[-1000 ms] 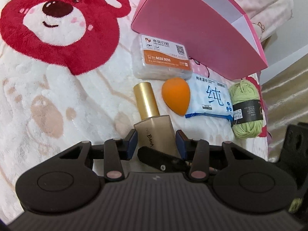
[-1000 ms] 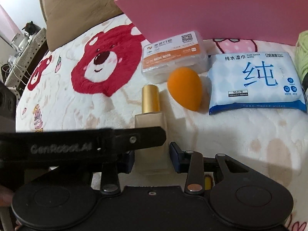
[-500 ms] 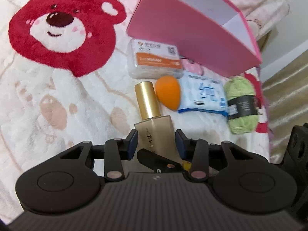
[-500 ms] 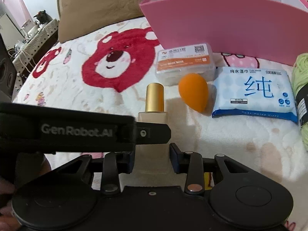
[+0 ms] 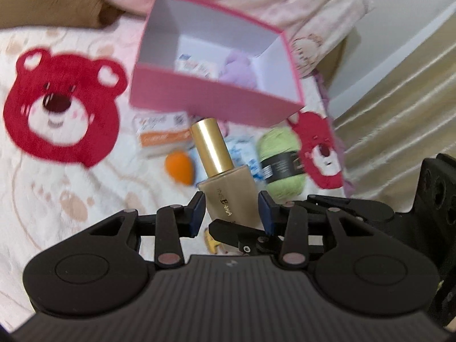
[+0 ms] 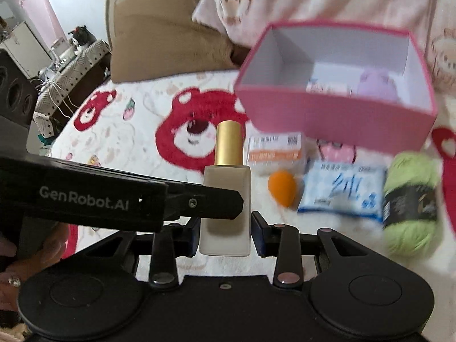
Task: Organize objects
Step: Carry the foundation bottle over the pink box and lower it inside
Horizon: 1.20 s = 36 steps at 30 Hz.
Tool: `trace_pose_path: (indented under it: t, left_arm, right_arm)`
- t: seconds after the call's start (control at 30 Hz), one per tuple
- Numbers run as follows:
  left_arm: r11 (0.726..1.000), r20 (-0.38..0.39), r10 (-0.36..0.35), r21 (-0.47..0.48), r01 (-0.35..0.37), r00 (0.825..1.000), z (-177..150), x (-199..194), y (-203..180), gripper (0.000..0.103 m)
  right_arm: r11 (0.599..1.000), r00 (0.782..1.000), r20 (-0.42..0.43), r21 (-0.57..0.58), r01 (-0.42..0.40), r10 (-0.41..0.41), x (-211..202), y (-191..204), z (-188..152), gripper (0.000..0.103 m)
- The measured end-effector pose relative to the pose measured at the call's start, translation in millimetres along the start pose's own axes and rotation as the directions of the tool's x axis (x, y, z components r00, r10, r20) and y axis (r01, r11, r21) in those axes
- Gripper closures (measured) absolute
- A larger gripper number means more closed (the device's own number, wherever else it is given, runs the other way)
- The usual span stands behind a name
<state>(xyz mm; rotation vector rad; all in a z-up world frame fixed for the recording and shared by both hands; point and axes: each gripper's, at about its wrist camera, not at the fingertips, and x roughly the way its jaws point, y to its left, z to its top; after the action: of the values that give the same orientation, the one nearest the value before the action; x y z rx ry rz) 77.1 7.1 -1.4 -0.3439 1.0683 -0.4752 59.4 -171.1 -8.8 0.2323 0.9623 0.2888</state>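
Both grippers are shut on one foundation bottle with a gold cap and hold it in the air above the bed. My left gripper clamps its beige body. My right gripper clamps the same bottle lower down, with the left gripper's finger crossing in front of it. The open pink box stands beyond on the bed and also shows in the right wrist view. It holds a small white packet and a purple ball.
On the bear-print blanket in front of the box lie a clear orange-labelled case, an orange sponge egg, a blue wipes pack and a green yarn ball. A brown pillow lies at the back left.
Both grippers have risen with the bottle, lifting it off the blanket. The objects below look smaller and the inside of the pink box has come into view.
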Motion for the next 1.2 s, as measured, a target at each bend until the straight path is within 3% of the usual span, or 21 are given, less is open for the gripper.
trace_pose_path:
  t: [0.23,0.57,0.77,0.97,1.2]
  left_arm:
    - [0.998,0.042,-0.025,0.053,0.023,0.999,21.3,-14.1,-32.7,0.066]
    - [0.999,0.065,-0.043,0.030,0.041,0.997,41.1,-16.6,-36.7,0.066]
    - [0.999,0.085,-0.030,0.037,0.027,0.996,76.1,-15.5,-43.3,0.067]
    - [0.999,0.075,0.009,0.044,-0.013,0.997,132.7,15.1,-45.8,0.065]
    - [1.000,0.045,0.021,-0.009,-0.020,0.999,182.0,87.6,-24.8,0.065]
  right_arm:
    - [0.999,0.998,0.065,-0.041,0.029,-0.026,-32.6,-5.7,25.5,0.062]
    - [0.999,0.995,0.098,-0.051,0.019,-0.014,-38.6,-11.6,49.9,0.062]
    - [0.997,0.992,0.123,-0.068,0.038,-0.030,-39.0,-17.4,80.8,0.062]
    - [0.994,0.990,0.114,-0.063,0.089,-0.081,-17.3,-41.0,130.1,0.062]
    - [0.994,0.994,0.028,-0.016,0.106,-0.105,36.6,-94.9,178.0,0.062]
